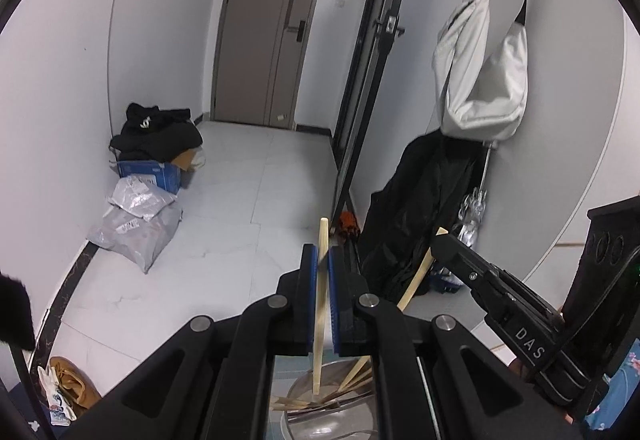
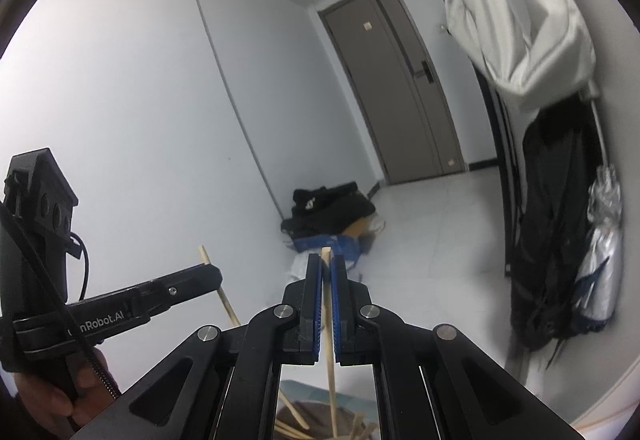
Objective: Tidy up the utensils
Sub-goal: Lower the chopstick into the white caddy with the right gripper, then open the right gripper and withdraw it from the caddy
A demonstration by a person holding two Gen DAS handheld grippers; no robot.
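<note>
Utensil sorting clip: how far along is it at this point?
Nothing looks sorted yet. In hand: the left claw is shut on one chopstick and the right claw on another chopstick, both lifted. Left: a jumble of chopsticks lies in the metal bowl below. No destination is visible.

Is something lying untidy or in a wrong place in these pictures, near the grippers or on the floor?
Yes. Under the left gripper, the chopsticks in the metal bowl lie crossed in all directions, not bundled. Each gripper is shut on one chopstick. In the floor corner, black clothes are heaped over a blue box, with grey parcel bags beside.
</note>
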